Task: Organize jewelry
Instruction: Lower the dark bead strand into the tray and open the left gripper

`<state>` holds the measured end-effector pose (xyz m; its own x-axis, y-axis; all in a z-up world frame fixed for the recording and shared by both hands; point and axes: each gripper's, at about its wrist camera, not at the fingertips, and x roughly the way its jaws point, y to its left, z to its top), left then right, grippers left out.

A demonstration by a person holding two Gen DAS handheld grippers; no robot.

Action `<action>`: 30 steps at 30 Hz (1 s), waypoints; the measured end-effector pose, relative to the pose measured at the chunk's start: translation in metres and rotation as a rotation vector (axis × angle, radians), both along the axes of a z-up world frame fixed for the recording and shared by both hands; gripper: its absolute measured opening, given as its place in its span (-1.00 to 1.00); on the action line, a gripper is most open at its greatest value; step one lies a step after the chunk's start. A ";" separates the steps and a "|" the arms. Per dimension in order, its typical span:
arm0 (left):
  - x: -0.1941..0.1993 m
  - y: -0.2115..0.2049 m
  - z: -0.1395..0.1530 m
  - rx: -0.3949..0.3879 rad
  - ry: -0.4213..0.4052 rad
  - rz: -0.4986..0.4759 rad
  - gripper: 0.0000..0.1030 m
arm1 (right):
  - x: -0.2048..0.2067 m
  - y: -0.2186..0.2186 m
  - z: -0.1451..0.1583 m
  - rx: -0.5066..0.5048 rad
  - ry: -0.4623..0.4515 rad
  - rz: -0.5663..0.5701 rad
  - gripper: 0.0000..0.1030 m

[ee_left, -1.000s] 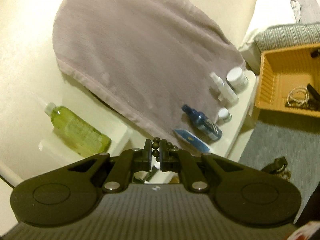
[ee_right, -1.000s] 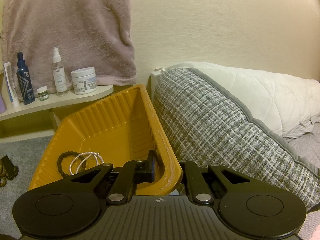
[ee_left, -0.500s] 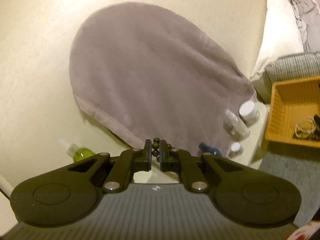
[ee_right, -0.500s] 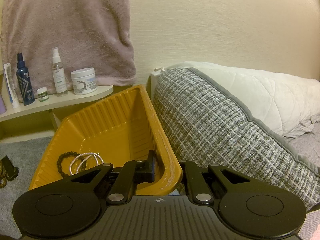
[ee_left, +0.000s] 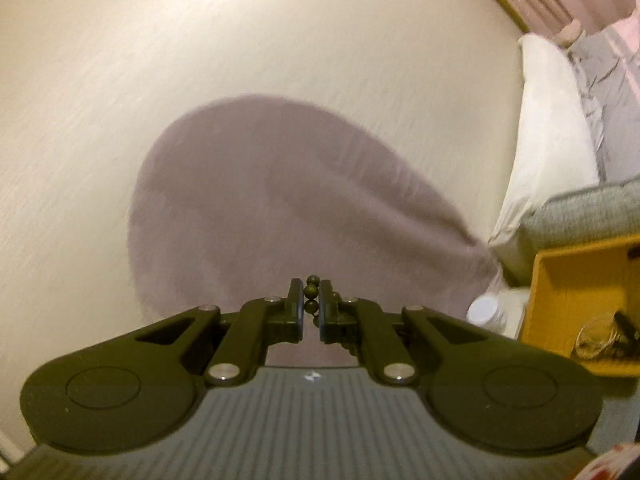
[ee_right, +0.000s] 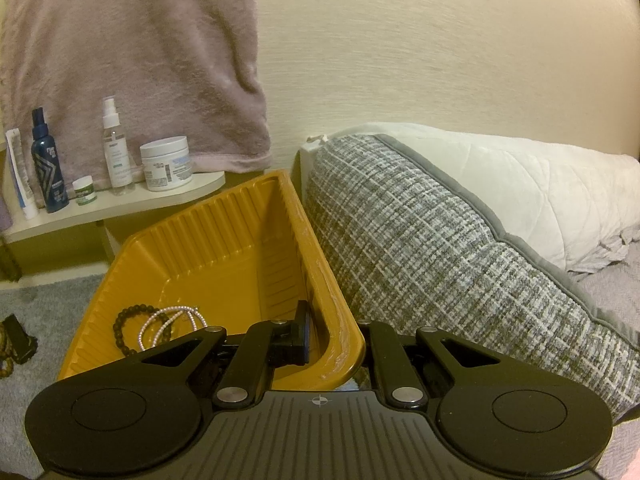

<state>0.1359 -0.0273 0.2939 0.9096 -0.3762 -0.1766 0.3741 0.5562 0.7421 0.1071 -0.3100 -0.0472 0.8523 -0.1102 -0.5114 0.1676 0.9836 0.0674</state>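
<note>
My left gripper (ee_left: 311,300) is shut on a dark beaded bracelet (ee_left: 311,290) and holds it up in the air, facing the wall and the hanging towel. The orange basket (ee_left: 560,280) is low at the right in the left wrist view. My right gripper (ee_right: 334,336) is shut on the orange basket's near corner rim (ee_right: 340,344), one finger inside and one outside. In the basket lie a dark beaded bracelet (ee_right: 124,324) and a pearl bracelet (ee_right: 168,322).
A mauve towel (ee_right: 132,64) hangs on the cream wall above a white shelf (ee_right: 120,208) with bottles and a white jar (ee_right: 166,162). A grey woven cushion (ee_right: 440,260) and white pillow (ee_right: 520,184) lie right of the basket. More jewelry (ee_right: 12,340) lies on the grey carpet.
My left gripper has lifted and tilted upward with the beaded bracelet; the shelf and its bottles have dropped out of its view. The right gripper and the basket have not moved.
</note>
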 end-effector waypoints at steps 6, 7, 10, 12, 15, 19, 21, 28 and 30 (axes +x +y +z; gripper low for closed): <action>0.002 -0.034 0.008 -0.044 -0.001 -0.090 -0.88 | 0.000 0.000 0.000 0.000 -0.002 0.000 -0.81; 0.003 -0.041 0.008 -0.056 0.004 -0.110 -0.88 | 0.000 0.000 0.000 0.001 -0.002 -0.001 -0.81; 0.004 -0.059 0.006 -0.075 0.018 -0.158 -0.88 | 0.000 0.001 0.000 0.001 -0.003 0.000 -0.81; 0.006 -0.073 0.003 -0.090 0.039 -0.191 -0.88 | 0.001 0.001 0.000 0.001 -0.004 0.000 -0.81; 0.009 -0.095 -0.008 -0.091 0.076 -0.233 -0.88 | 0.001 0.001 0.000 0.005 -0.006 -0.003 -0.81; 0.016 -0.122 -0.033 -0.064 0.145 -0.283 -0.88 | 0.001 0.000 0.000 0.007 -0.006 -0.003 -0.81; 0.019 -0.133 -0.044 -0.054 0.179 -0.297 -0.88 | 0.001 0.000 0.000 0.008 -0.006 -0.003 -0.81; 0.029 -0.162 -0.090 0.004 0.295 -0.322 -0.88 | -0.001 -0.002 -0.002 0.017 -0.006 -0.005 -0.81; 0.033 -0.168 -0.102 0.017 0.334 -0.324 -0.88 | -0.001 -0.002 -0.002 0.018 -0.006 -0.005 -0.81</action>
<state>0.1690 -0.1953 0.1918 0.6382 -0.6258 -0.4484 0.7464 0.3601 0.5597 0.1063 -0.3122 -0.0494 0.8547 -0.1049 -0.5084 0.1718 0.9813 0.0864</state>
